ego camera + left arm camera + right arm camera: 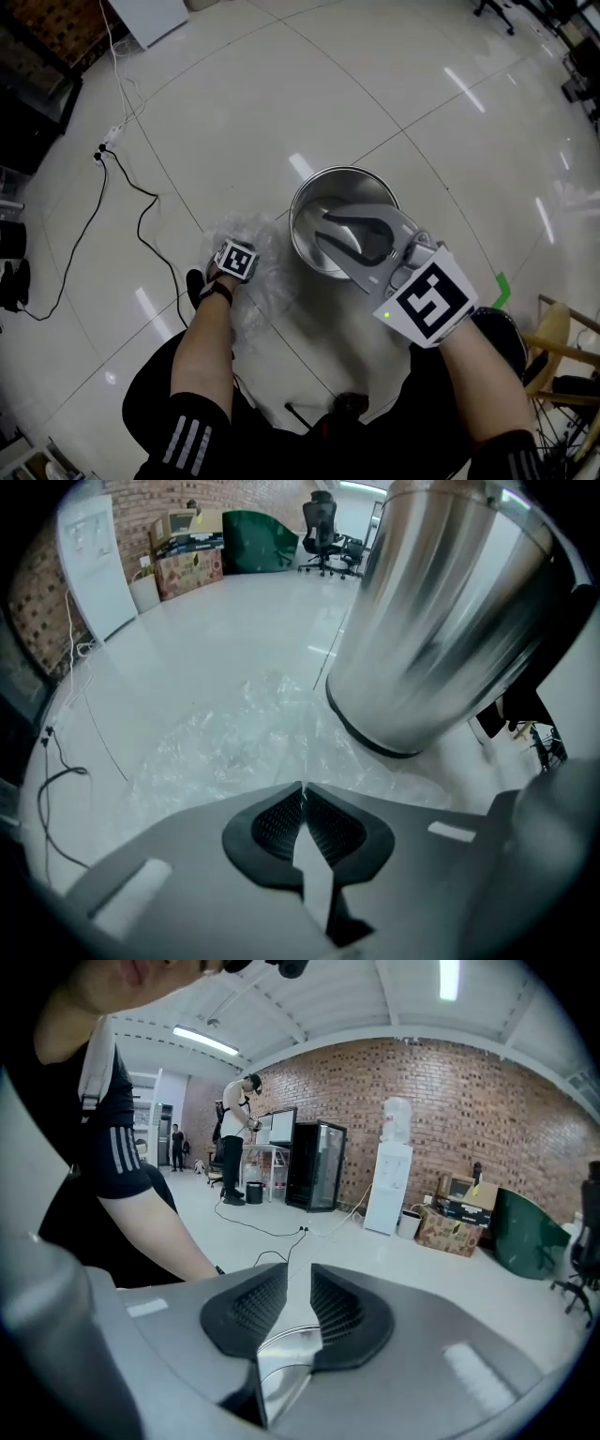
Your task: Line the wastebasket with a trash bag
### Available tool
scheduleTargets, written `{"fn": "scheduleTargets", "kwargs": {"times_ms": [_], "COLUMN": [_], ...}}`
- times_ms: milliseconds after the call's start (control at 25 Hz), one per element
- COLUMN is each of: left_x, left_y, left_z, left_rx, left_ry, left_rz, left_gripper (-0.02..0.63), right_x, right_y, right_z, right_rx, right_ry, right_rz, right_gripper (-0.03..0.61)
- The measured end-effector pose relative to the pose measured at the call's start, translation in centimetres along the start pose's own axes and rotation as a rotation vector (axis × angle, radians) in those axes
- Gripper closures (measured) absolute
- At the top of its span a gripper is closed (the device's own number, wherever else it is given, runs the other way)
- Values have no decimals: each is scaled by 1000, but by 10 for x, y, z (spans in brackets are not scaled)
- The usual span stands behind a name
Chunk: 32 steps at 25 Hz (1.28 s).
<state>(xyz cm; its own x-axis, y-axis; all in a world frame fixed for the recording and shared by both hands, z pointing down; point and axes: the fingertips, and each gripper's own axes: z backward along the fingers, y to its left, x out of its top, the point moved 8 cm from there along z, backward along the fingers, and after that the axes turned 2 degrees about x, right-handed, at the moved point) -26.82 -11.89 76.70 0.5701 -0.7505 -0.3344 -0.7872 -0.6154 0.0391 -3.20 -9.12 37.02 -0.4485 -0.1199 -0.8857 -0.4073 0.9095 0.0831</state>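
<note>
Left gripper (pixel 302 791) pointing steeply down, jaws together, right gripper (pixel 298 1283) tilted slightly down, jaws gripping the wastebasket (pixel 342 171) rim

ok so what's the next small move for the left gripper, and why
Probably lift the left gripper slightly to peel the trash bag off the floor: its jaws are together at the crumpled film, seemingly pinching it, and the right gripper clamps the wastebasket rim, steadying it alongside.
</note>
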Motion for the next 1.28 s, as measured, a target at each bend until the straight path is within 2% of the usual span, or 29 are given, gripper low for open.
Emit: {"fn": "scheduleTargets", "kwargs": {"times_ms": [320, 480, 680, 840, 1040, 1160, 1280], "left_x": [44, 80, 124, 153, 175, 183, 185], "left_y": [15, 17, 11, -13, -62, -97, -125], "left_z": [96, 160, 245, 307, 361, 369, 354], "left_rx": [68, 101, 182, 214, 194, 168, 147], "left_ry": [-100, -184, -294, -392, -531, -575, -566], "left_rz": [-42, -109, -230, -313, -365, -429, -507], "left_gripper": [621, 621, 621, 621, 621, 621, 620], "right_x": [14, 18, 22, 20, 16, 15, 12], "right_y": [-10, -18, -28, -33, -35, -38, -43], "right_z": [33, 47, 65, 78, 93, 102, 105], "right_rx": [-71, -95, -146, -179, -201, -205, -196], "right_ry": [-64, -112, -143, -160, -173, -187, -193], "right_rz": [7, 29, -7, -24, -56, -83, -115], "right_gripper": [492, 491, 491, 492, 492, 491, 491]}}
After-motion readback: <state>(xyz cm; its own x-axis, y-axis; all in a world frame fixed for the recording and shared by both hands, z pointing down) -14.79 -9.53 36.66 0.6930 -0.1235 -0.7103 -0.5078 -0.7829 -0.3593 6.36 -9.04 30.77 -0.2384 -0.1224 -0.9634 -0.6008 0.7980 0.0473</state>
